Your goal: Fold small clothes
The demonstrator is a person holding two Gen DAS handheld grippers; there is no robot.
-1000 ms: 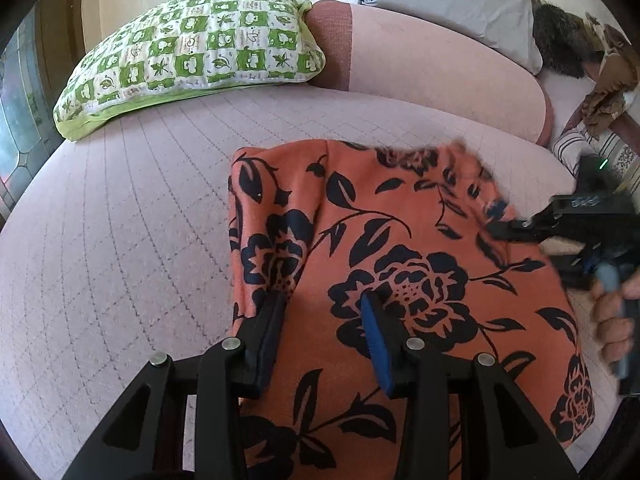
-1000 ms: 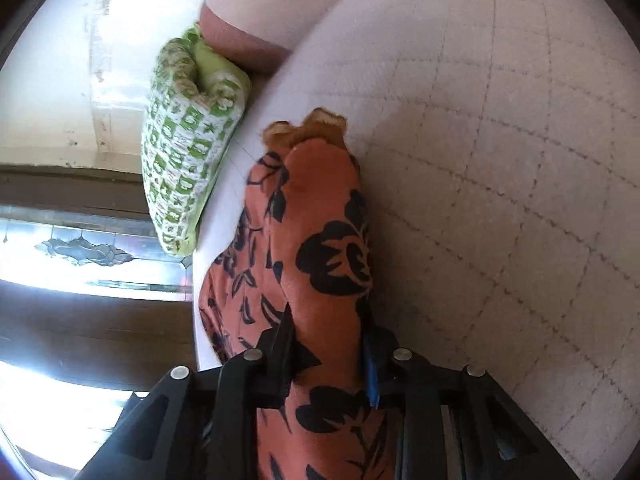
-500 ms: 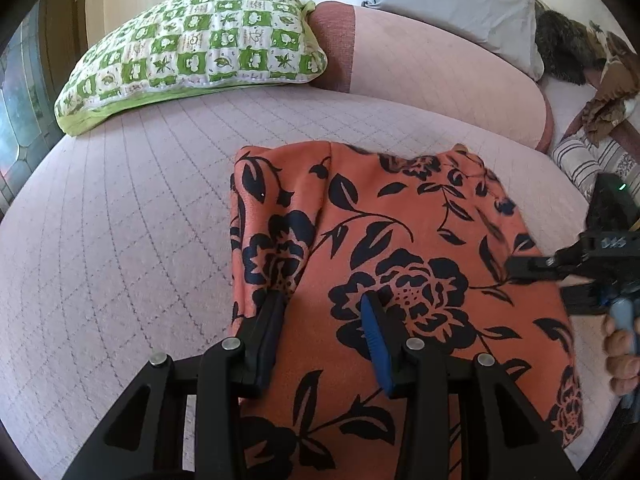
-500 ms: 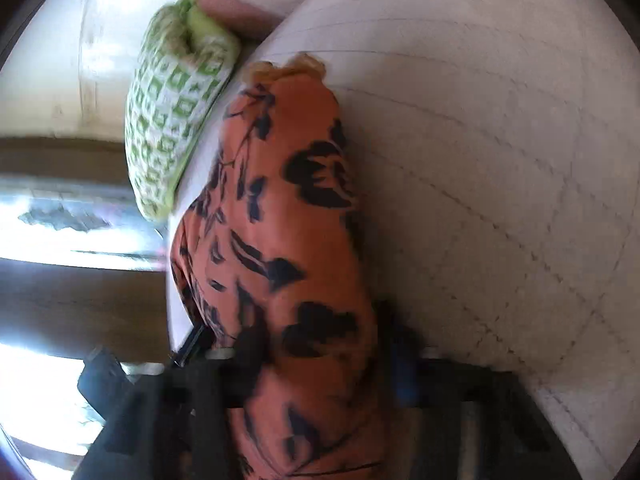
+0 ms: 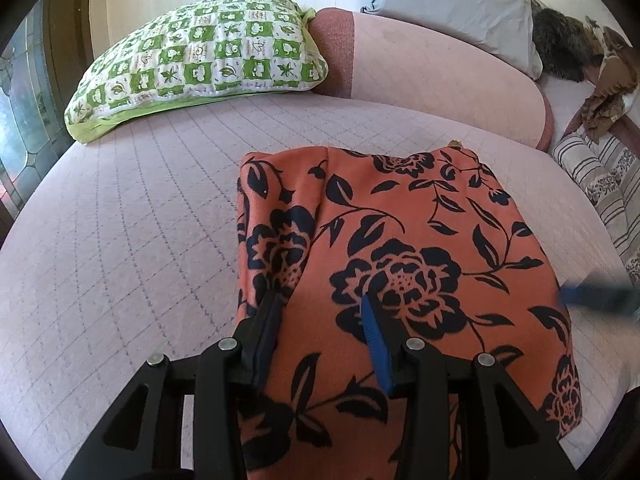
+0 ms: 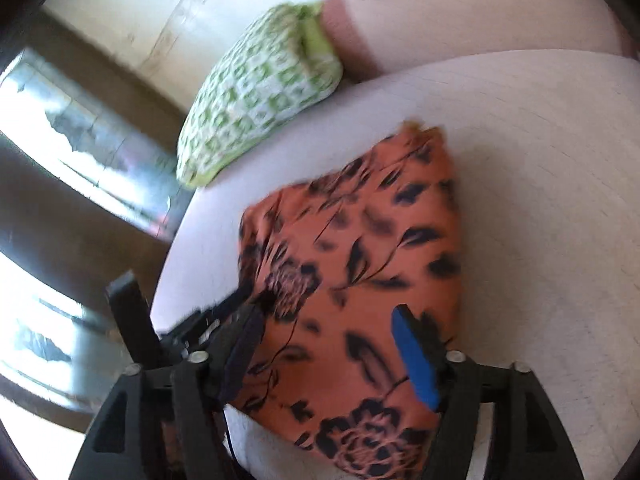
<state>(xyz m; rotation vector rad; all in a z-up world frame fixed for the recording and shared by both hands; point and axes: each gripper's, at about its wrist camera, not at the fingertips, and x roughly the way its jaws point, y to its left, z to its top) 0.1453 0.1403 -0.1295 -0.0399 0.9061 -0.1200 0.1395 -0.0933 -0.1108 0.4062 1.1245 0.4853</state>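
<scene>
Green check pillow [image 5: 200, 60] on pink bed [image 5: 120, 220].

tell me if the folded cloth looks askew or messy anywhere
Mostly tidy. The orange black-flowered cloth lies flat on the pink quilted cover, but a raised lengthwise crease runs near its left edge, and a small tan bit pokes out at its far corner.

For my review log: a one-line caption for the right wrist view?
Right gripper, fingers just opened, above the folded orange floral garment on the pink bed.
</scene>
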